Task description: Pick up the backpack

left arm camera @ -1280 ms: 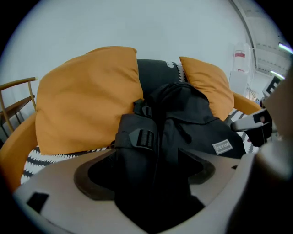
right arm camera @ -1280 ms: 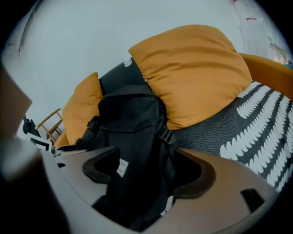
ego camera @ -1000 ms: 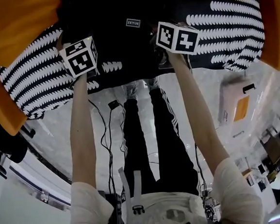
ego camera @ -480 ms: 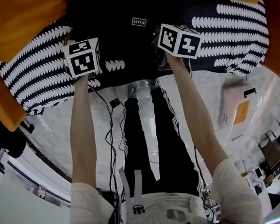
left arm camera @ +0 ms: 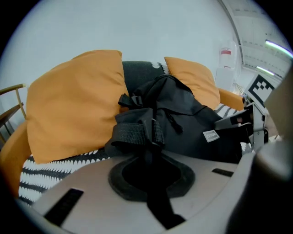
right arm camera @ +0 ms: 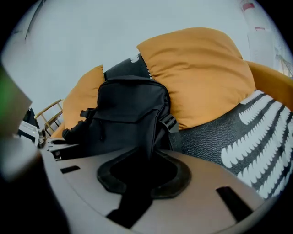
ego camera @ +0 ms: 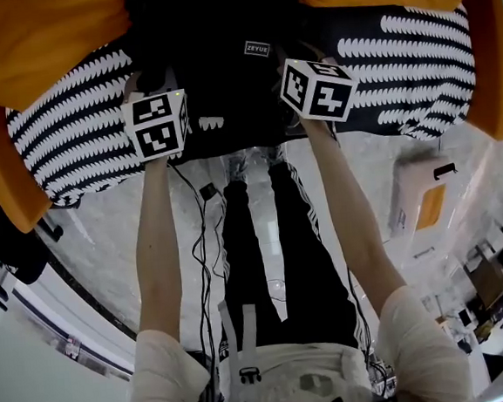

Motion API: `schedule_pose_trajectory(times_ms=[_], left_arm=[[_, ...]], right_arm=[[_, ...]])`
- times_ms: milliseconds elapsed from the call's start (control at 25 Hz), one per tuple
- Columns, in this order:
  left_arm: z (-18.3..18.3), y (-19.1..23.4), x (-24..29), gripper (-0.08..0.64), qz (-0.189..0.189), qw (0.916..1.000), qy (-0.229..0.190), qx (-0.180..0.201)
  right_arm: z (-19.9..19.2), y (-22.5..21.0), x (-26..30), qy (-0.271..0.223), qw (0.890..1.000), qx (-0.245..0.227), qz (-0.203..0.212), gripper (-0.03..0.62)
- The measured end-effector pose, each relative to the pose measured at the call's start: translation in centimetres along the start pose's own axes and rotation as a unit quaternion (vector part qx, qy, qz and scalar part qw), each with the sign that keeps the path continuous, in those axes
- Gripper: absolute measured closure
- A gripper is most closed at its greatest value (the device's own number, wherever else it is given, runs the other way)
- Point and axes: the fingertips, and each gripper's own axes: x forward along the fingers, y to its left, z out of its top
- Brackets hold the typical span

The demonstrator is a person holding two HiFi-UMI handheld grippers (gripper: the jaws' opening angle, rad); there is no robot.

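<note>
I judged the grasp all but done. The left claw point(left arm camera: 149, 171) was pressed together on a webbing strap point(left arm camera: 137, 132) of the backpack point(ego camera: 223, 76). The right claw point(right arm camera: 139, 176) was closing, with a dark fold of the bag's side between its jaws (the pads seemed to bite already). The backpack stood on the patterned seat point(ego camera: 71, 141) against the orange cushions point(left arm camera: 73, 100), directly ahead of both claws. The next move, I reckoned, called for an even two-handed lift so neither pinch slipped.
</note>
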Motion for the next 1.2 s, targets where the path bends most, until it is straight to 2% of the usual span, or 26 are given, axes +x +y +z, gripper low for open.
schedule_pose_trajectory(times_ms=[160,280,600,920,1040,1200], left_arm=[[2.6,-0.6,-3.6,0.523,-0.001,0.9991,-0.041,-0.002],[5.9,-0.7,-6.5,0.523,0.001,0.9977,-0.068,0.000],[19.4,0.5,-14.7,0.523,0.012,0.9875,-0.156,0.015],[31.0,0.2,-28.0,0.523,0.030,0.9764,-0.214,0.011],[34.0,-0.9,-33.7,0.523,0.040,0.9695,-0.241,0.018],[35.4,-2.5,-40.8,0.523,0.057,0.9607,-0.268,0.044]], right_arm=[[2.5,0.9,-3.2,-0.029,0.999,-0.027,-0.010,0.503],[5.5,2.1,-6.4,-0.053,0.998,-0.040,-0.014,0.505],[18.1,6.2,-15.6,-0.136,0.988,-0.067,-0.017,0.503],[27.8,11.8,-29.4,-0.205,0.975,-0.081,-0.016,0.503],[29.8,13.4,-35.2,-0.234,0.968,-0.083,-0.019,0.502],[29.8,15.5,-42.1,-0.261,0.962,-0.079,-0.006,0.502]])
